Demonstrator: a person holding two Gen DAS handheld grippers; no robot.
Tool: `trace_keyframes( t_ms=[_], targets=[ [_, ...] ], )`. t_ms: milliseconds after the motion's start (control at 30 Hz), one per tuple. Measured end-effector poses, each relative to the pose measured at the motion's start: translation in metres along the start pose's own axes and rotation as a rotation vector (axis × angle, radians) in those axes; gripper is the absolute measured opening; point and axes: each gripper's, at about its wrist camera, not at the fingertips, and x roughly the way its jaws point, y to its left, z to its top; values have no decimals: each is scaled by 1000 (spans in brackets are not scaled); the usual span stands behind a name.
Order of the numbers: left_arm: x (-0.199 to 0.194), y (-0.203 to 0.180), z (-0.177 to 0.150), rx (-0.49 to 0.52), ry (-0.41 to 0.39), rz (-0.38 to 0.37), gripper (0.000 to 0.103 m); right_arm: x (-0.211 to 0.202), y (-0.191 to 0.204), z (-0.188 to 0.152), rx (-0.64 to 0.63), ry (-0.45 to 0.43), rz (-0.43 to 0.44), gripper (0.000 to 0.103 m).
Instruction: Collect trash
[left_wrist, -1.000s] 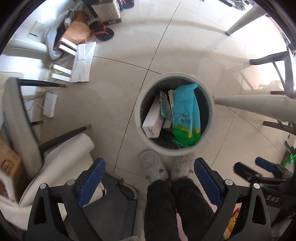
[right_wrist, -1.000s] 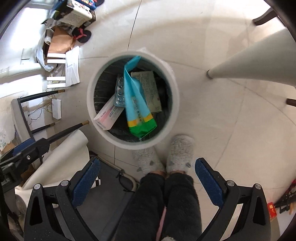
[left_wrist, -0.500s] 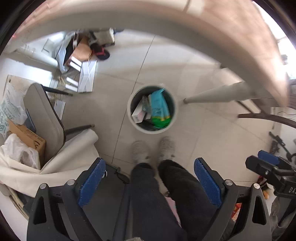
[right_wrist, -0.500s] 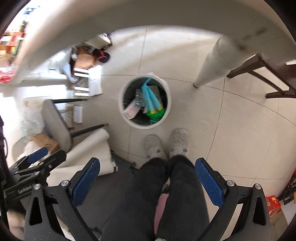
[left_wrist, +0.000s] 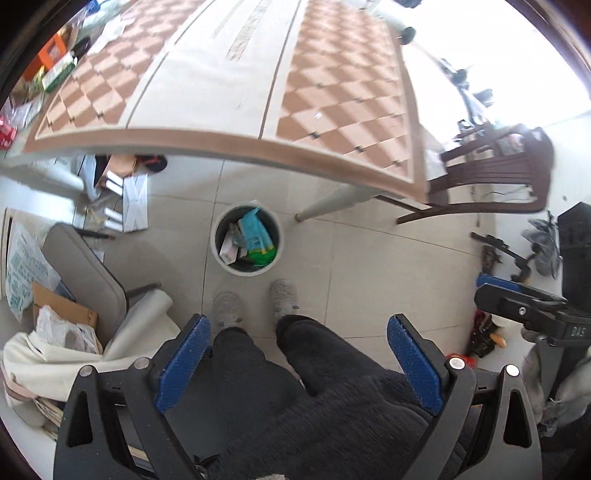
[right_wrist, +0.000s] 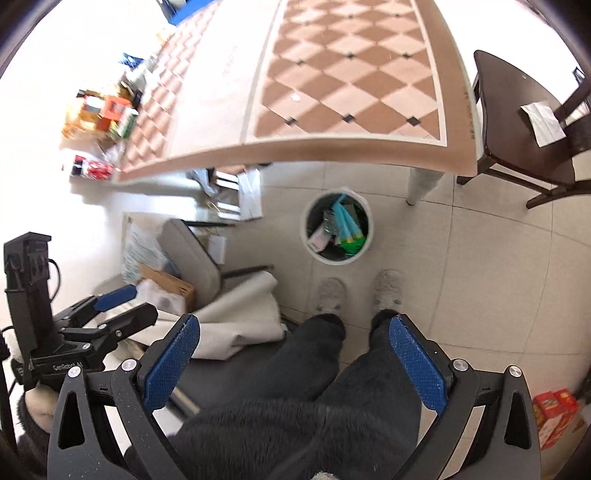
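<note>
Left wrist view: both grippers have risen well above the round white trash bin (left_wrist: 246, 242), now small beneath the checkered brown tabletop (left_wrist: 332, 92). The left gripper (left_wrist: 299, 363) and right gripper (right_wrist: 291, 363) hang with jaws spread, holding nothing.

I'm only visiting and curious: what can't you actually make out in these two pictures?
- Bin bottom: covered by the trash in both views.
- Print on the teal bag: too small.
- Boxes on the far table end: glare in the right view, cut off by the edge in the left.
- Paper on the chair: washed out.
</note>
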Motion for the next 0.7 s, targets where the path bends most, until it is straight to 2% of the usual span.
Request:
trace_keyframes(
  t_ms=[167, 233, 467, 700],
  targets=[
    [-36, 5, -9, 59, -36, -41, 98, -40, 35, -35, 27, -52, 22, 103],
    [-50, 7, -12, 84, -49, -52, 103, -52, 52, -49, 38, -76, 20, 103],
    [-80, 21, -20, 111, -71, -93, 103, -63, 94, -84, 62, -125, 12, 103],
    [-93, 27, -31, 103, -82, -112, 103, -67, 114, -96, 56, -143, 4, 103]
  ],
)
